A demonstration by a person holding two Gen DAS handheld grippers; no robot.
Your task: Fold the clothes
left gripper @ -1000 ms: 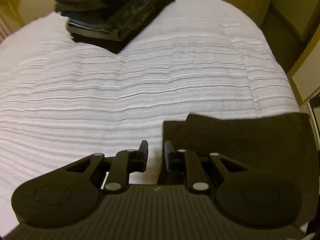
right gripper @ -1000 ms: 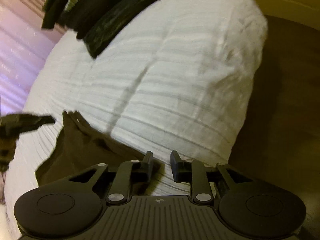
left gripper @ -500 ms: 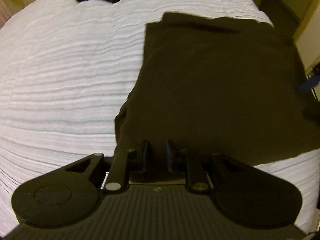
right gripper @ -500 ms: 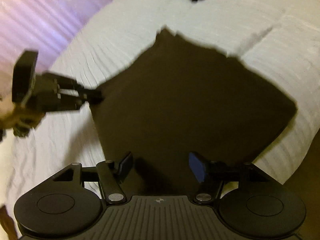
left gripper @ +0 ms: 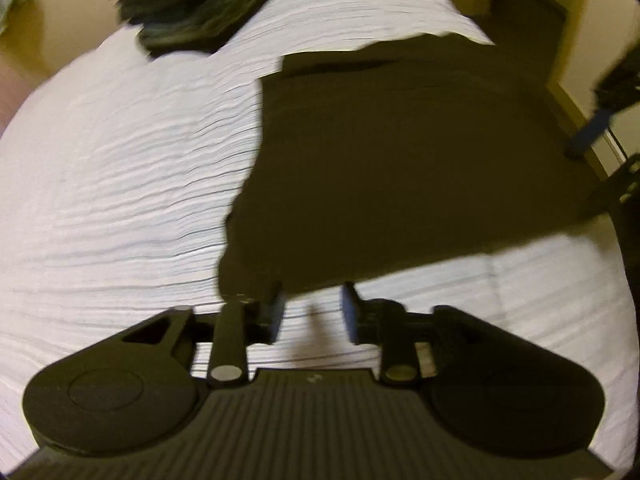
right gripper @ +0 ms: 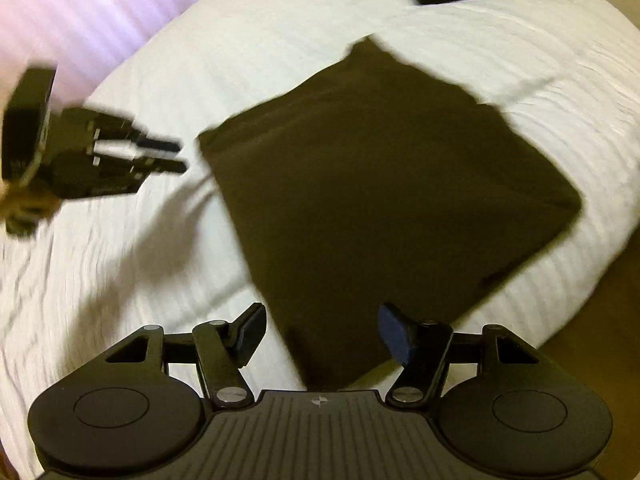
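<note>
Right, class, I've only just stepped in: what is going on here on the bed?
A person with a handheld gripper in each hand is folding clothes on a white bedspread. A dark garment lies folded flat, and neither gripper holds it. The left gripper hangs just off its near edge, jaws opening over bare bedspread. The right gripper hangs over a corner, jaws wide. A stack of folded dark clothes sits farther back.

It was a bedroom in a home: a bed [left gripper: 120, 208] with a white ribbed cover filled both views, a stack of folded dark clothes [left gripper: 192, 0] sat on it, beside yellowish walls and wooden flooring.
</note>
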